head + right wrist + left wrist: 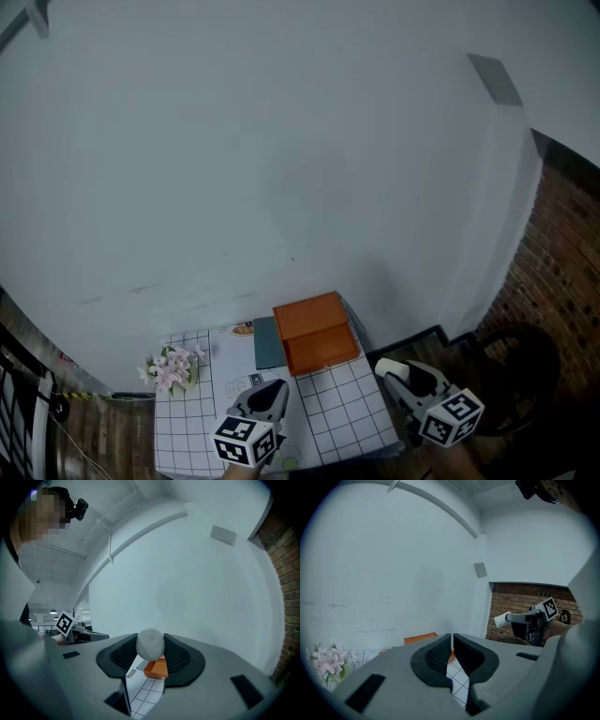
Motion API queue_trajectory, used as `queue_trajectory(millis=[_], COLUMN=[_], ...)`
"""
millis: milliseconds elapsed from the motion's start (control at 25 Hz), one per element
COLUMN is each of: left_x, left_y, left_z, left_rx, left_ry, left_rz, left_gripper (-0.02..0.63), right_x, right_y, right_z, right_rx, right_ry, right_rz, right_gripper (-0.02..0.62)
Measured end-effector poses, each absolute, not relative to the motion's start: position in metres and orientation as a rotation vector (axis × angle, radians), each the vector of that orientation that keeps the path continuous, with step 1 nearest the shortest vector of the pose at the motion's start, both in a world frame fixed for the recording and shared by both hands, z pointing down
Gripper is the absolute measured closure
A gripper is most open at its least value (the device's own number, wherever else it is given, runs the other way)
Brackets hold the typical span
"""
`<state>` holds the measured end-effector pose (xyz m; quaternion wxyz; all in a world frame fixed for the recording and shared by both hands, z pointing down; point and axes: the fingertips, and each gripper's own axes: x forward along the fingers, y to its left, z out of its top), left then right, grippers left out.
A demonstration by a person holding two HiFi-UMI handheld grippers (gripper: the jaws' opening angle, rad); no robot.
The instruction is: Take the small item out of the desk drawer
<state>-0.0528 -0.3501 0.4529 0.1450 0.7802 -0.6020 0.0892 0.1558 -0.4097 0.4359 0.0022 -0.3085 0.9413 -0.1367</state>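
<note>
An orange drawer box (315, 343) stands at the back of a small desk under a white grid cloth (349, 409); it also shows past the jaws as an orange box (156, 669). A small pale grey ball (150, 644) sits between the pads of my right gripper (150, 648), which is shut on it and held off the desk's right side (389, 372). From the left gripper view the ball (502, 619) shows at that gripper's tip. My left gripper (277, 389) hovers over the desk's front with its jaws (452, 644) shut and nothing between them.
A pink flower bunch (171, 367) lies at the desk's left corner. A grey-green flat panel (267, 342) lies beside the orange box. A white wall fills the background, and a brick wall (562, 262) and a dark round object (516, 366) are to the right.
</note>
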Motion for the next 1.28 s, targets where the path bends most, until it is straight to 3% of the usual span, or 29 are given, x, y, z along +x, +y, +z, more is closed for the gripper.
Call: queue_trajectory(millis=[640, 1280], left_x=[-0.131, -0.14], left_y=[-0.365, -0.356], left_z=[0.403, 0.406], left_rx=[2.326, 2.285], left_ry=[-1.878, -1.906], left_rz=[0.249, 0.203], left_gripper=[0.58, 0.58], right_x=[0.122, 0.126], right_y=[-0.394, -0.39], right_z=[0.352, 0.351], right_rx=[-0.92, -0.94], right_ry=[2.834, 2.804], right_rz=[-0.181, -0.196], right_gripper=[0.43, 0.431])
